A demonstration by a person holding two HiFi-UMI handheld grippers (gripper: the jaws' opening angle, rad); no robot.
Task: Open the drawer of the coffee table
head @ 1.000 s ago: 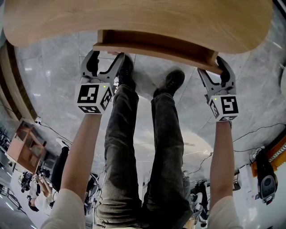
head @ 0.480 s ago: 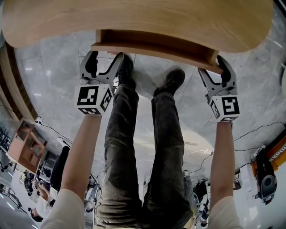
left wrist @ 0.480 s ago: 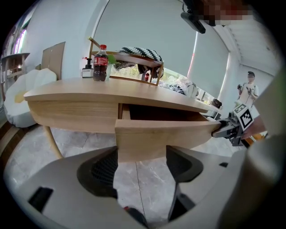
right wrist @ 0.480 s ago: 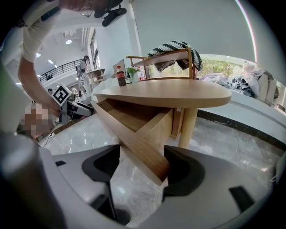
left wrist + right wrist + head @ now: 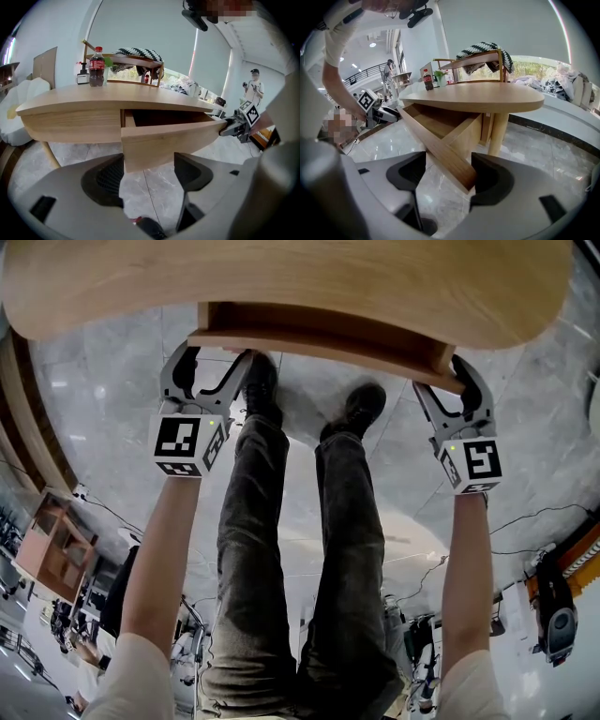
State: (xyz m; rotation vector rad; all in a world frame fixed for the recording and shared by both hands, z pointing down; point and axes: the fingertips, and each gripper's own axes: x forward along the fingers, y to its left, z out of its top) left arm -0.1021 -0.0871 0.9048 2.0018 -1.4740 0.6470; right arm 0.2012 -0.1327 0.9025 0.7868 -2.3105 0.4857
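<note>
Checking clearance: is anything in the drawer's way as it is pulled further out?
Only the person's own legs stand right before the drawer front, shoes near its edge; nothing else visible does.

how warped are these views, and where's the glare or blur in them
Head view: heavy fisheye bows the coffee table top into an arc, and the glossy floor throws a pale sheen. Left gripper view: dark round vignette, drawer front crisp, mosaic patch at the top. Right gripper view: same vignette, window washed out, mosaic patch at the left.
</note>
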